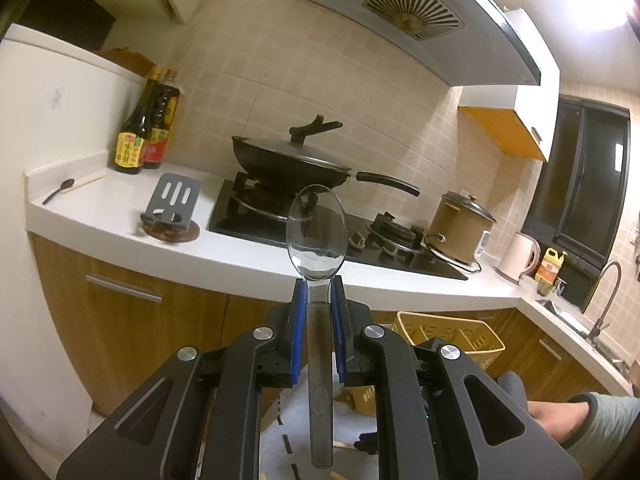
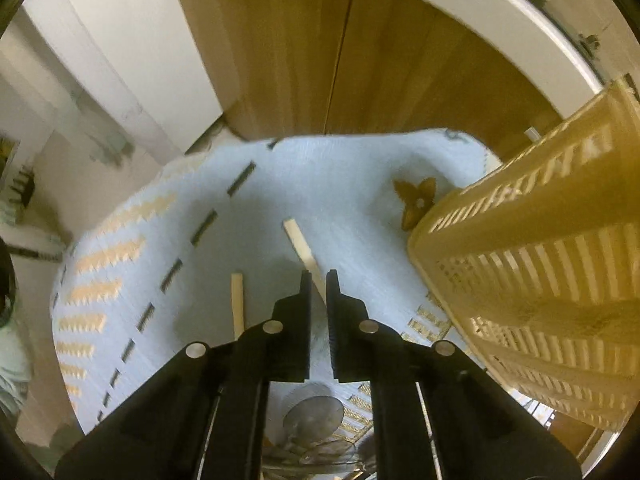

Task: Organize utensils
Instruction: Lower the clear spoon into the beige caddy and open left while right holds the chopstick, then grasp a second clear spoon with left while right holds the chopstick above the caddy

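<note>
My left gripper [image 1: 318, 284] is shut on a steel spoon [image 1: 316, 236] and holds it upright, bowl up, in front of the stove. The yellow slotted utensil basket [image 1: 452, 336] sits below and to the right; in the right wrist view the basket [image 2: 532, 264] stands at the right. My right gripper [image 2: 318, 276] hovers over a white patterned cloth [image 2: 328, 184], its jaws nearly closed with a narrow gap and nothing clearly held. Two wooden chopsticks lie on the cloth: one [image 2: 302, 248] runs under the fingertips, the other [image 2: 237, 304] lies to the left.
A wok [image 1: 292, 160] sits on the gas hob, with a rice cooker [image 1: 460, 228], two sauce bottles [image 1: 144, 132], a black spoon [image 1: 60, 190], a grey stand [image 1: 172, 204] and a sink [image 1: 568, 316] along the white counter. Wooden cabinet doors [image 2: 332, 60] stand behind the cloth.
</note>
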`<state>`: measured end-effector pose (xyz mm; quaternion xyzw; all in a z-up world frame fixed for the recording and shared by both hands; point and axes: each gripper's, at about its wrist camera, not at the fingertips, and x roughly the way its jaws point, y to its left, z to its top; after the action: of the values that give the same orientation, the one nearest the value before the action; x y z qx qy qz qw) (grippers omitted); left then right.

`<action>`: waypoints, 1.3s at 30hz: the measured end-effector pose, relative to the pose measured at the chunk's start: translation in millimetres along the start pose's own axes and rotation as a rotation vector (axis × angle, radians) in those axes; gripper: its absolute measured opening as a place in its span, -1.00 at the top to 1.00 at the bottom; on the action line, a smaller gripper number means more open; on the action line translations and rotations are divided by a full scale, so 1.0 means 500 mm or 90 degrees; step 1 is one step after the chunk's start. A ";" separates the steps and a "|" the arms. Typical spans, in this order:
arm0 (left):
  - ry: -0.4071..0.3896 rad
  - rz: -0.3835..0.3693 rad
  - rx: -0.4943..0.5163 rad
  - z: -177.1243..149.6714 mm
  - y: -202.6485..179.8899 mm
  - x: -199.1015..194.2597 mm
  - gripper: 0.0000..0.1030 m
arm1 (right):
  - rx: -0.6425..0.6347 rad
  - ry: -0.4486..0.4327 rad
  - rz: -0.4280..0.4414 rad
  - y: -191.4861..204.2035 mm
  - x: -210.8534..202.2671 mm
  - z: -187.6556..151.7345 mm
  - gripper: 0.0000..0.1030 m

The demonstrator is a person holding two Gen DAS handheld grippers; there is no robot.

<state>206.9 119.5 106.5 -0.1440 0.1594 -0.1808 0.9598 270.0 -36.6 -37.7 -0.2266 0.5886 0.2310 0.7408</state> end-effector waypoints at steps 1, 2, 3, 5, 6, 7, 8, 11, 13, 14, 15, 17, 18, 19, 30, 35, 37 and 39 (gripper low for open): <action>0.003 -0.001 0.000 -0.003 -0.001 0.001 0.80 | -0.002 0.004 -0.003 -0.004 0.005 -0.001 0.88; 0.007 -0.002 0.002 -0.006 -0.002 0.001 0.80 | -0.003 0.006 0.000 -0.009 0.007 -0.005 0.88; 0.011 -0.002 0.005 -0.009 -0.003 0.002 0.80 | -0.001 0.007 0.008 -0.014 0.008 -0.004 0.88; 0.017 0.000 0.012 -0.014 -0.005 0.005 0.80 | 0.006 0.006 0.019 -0.023 0.005 -0.005 0.83; 0.020 0.000 0.015 -0.017 -0.006 0.006 0.80 | 0.004 0.003 0.024 -0.026 0.003 -0.004 0.71; 0.023 0.000 0.016 -0.019 -0.006 0.009 0.80 | -0.002 0.000 0.025 -0.029 0.001 -0.004 0.56; 0.024 0.000 0.016 -0.020 -0.005 0.011 0.80 | -0.005 -0.002 0.023 -0.031 0.001 -0.005 0.49; 0.029 -0.004 0.012 -0.022 -0.004 0.019 0.80 | -0.012 0.000 0.027 -0.029 0.008 -0.004 0.38; 0.032 -0.006 0.012 -0.025 -0.004 0.025 0.80 | -0.027 0.013 0.029 -0.024 0.022 -0.002 0.38; 0.034 -0.004 0.015 -0.028 -0.005 0.029 0.80 | -0.032 0.008 0.028 -0.021 0.027 -0.001 0.38; 0.036 -0.005 0.016 -0.030 -0.007 0.032 0.80 | -0.038 0.008 0.030 -0.017 0.040 0.004 0.38; 0.040 -0.007 0.015 -0.035 -0.008 0.036 0.80 | -0.051 0.008 0.033 -0.011 0.044 0.008 0.45; 0.042 -0.008 0.016 -0.037 -0.008 0.038 0.80 | -0.056 0.008 0.034 -0.005 0.043 0.010 0.61; 0.044 -0.009 0.016 -0.038 -0.008 0.040 0.80 | -0.068 0.008 0.042 0.004 0.042 0.010 0.85; 0.060 -0.052 0.032 -0.032 -0.033 0.028 1.00 | -0.073 -0.104 0.028 0.020 -0.044 -0.047 0.92; 0.045 -0.040 0.016 -0.018 -0.012 -0.012 1.00 | -0.038 -0.183 0.040 -0.008 -0.133 -0.092 0.92; 0.044 -0.038 0.006 -0.015 -0.005 -0.024 1.00 | -0.027 -0.216 0.035 -0.014 -0.167 -0.117 0.93; 0.045 -0.035 0.003 -0.018 -0.005 -0.036 1.00 | -0.017 -0.252 0.032 -0.013 -0.197 -0.144 0.93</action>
<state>186.9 122.3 104.0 -0.1397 0.1887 -0.2128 0.9485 198.8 -92.8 44.2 -0.1718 0.4336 0.2971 0.8332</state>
